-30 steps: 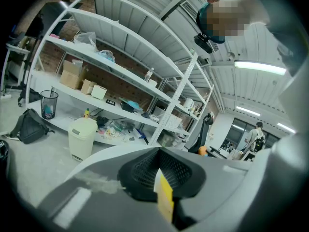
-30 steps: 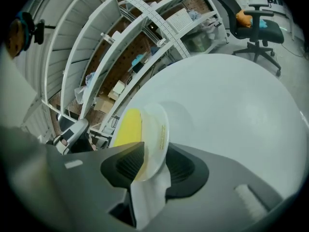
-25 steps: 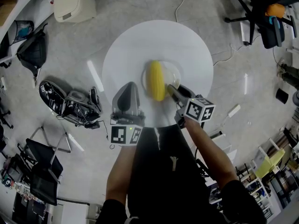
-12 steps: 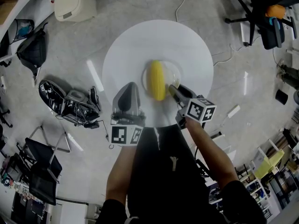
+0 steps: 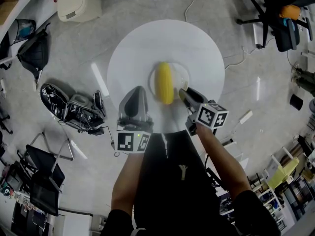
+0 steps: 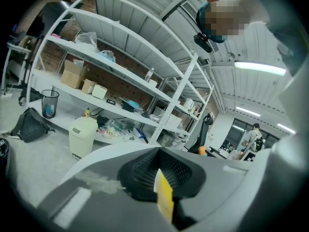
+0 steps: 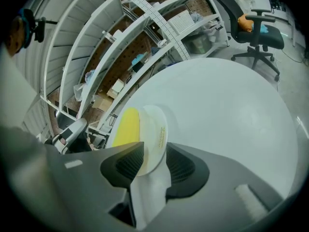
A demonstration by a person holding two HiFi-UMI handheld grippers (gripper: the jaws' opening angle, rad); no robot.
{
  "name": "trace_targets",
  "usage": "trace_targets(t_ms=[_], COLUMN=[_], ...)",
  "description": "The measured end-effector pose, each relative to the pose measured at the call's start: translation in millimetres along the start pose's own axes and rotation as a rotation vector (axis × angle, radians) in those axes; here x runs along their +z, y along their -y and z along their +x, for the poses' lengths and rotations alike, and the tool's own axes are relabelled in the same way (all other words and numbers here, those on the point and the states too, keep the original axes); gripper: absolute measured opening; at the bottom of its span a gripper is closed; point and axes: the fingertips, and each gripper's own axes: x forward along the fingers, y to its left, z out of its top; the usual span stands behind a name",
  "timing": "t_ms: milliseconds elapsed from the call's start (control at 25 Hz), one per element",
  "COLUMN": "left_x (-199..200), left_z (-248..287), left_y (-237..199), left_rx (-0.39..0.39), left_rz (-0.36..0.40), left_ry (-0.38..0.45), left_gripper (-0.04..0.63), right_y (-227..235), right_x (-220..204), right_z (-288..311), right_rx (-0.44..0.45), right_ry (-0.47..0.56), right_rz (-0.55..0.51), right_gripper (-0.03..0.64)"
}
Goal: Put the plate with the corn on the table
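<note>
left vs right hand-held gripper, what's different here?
The right hand-held gripper is clamped on the plate rim, with the corn on the plate; the left hand-held gripper is shut on nothing. The right touches the plate; the left sits apart. Both reach over the table.

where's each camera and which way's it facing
Head view: on the person's head, steeply down at table, corn, left claw, right claw, forearms.
Left gripper view: on the left claw, facing shelves; shut jaws show.
Right gripper view: on the right claw, across the table; jaws clamp the plate.
Shared: head and right views show corn, plate.
</note>
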Motion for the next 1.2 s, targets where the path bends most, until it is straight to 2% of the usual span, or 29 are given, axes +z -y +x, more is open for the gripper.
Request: trace_targets(t_ms=[720, 1080, 1200], left_x=[0, 1, 1], left_z=[-13, -30, -36], left_y=[10, 18, 21], left_rx=[-0.008, -0.007, -0.007], left_rz=[0.008, 0.019, 0.021], left_ry=[0.015, 0.033, 0.035], left_gripper=[0.002, 0.003, 0.002], right_y=[6, -3, -7], right_x=[1, -1, -1], right_z=[-18, -31, -34], right_rx=[-0.025, -0.042, -0.044], right_ry=[0.029, 0.044, 0.055], right_rz=[-0.035, -0.147, -0.172], right_gripper=[0.140, 0.026, 0.011])
